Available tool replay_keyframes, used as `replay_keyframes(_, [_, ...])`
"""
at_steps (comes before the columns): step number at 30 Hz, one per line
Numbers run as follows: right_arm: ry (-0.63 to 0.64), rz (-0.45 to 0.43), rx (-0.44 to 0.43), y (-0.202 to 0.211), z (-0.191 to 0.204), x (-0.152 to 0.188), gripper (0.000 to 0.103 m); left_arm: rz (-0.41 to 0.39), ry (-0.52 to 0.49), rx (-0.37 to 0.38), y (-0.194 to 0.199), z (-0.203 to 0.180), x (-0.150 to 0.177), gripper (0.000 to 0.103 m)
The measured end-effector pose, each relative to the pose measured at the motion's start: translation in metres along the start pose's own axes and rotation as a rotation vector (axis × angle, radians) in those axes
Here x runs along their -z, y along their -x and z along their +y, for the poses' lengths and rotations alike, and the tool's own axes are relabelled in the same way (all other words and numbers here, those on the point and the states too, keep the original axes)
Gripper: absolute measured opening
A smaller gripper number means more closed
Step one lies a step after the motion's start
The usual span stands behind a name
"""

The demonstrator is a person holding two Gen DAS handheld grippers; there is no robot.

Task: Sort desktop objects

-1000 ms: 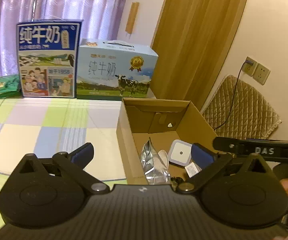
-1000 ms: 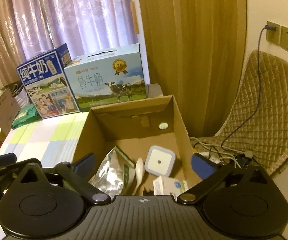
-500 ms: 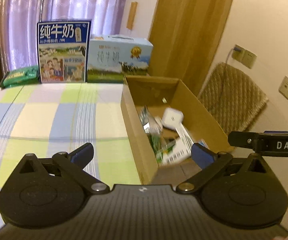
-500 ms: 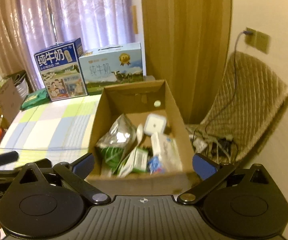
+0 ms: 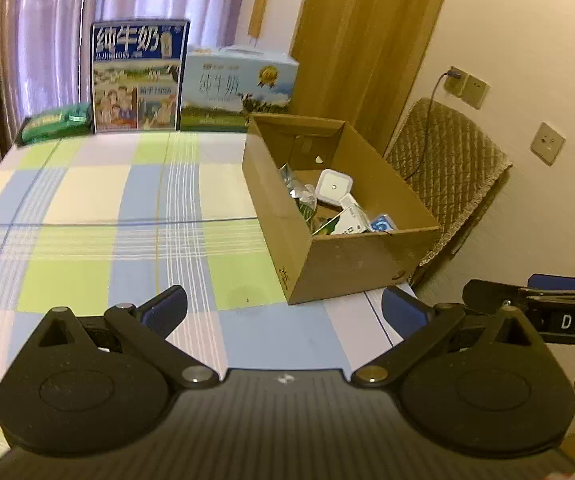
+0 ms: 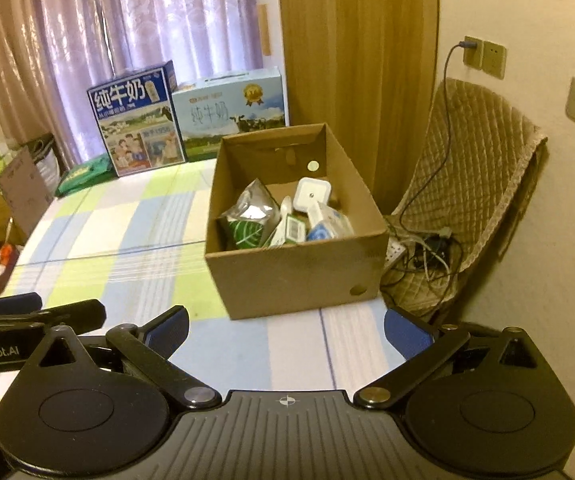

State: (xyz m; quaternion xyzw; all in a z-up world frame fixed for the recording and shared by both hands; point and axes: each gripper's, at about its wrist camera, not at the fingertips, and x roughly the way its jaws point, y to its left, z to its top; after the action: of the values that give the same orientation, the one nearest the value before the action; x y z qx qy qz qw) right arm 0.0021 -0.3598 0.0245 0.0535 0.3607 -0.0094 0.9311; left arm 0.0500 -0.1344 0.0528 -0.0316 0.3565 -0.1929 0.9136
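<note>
A brown cardboard box stands at the right edge of the table on the checked cloth. Inside it lie a silver and green foil pouch, a white square device, a white spoon and small white, green and blue packets. My left gripper is open and holds nothing, well in front of the box. My right gripper is open and holds nothing too, in front of the box's near wall.
Two milk cartons stand at the table's far edge, a green packet beside them. A quilted chair with cables and a power strip is right of the box. Wall sockets are behind it.
Both grippers have pulled back and up from over the box, so the whole box and more of the tablecloth now show. Both stay open and hold nothing.
</note>
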Motion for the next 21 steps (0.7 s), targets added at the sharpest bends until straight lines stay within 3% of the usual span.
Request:
replay_keyframes(9, [0.024,0.009,-0.019,0.03,0.009,0.02,0.101,-0.008,-0.017,0.011,0.028,-0.004,0.02,0.102])
replay_keyframes(21, [0.02,0.02,-0.011,0.026,0.008,0.026,0.101,0.041,-0.034,-0.025,0.016,-0.005,0.028,0.102])
